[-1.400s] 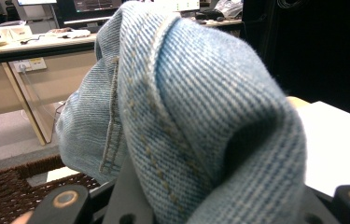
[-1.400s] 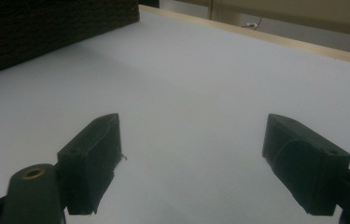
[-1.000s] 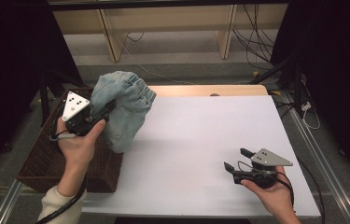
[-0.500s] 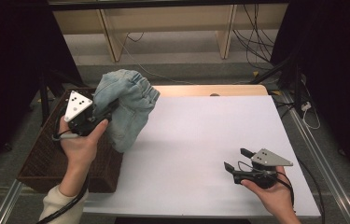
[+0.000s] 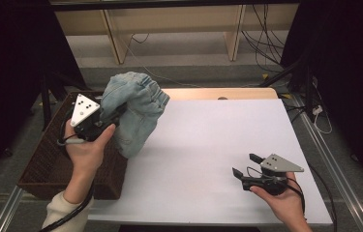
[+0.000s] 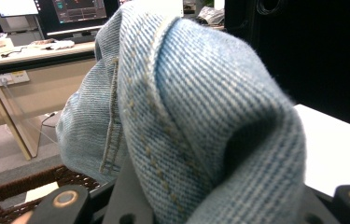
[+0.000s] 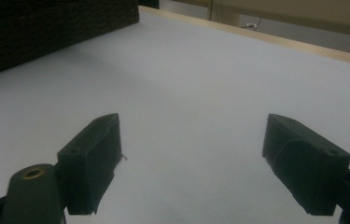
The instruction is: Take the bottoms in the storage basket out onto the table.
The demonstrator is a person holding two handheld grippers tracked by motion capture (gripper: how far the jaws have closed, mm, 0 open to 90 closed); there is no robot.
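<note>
Left gripper [image 5: 113,116], at nine o'clock, clenches pale denim jeans [image 5: 135,113] above a wicker basket [image 5: 43,166]; right gripper [image 5: 246,165], at five o'clock, rests released on the white table [image 5: 218,140].

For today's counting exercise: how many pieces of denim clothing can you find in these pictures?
1. The denim garment hangs from the shut left gripper above the near edge of the brown woven basket, beside the white table. More may lie hidden inside the basket.
</note>
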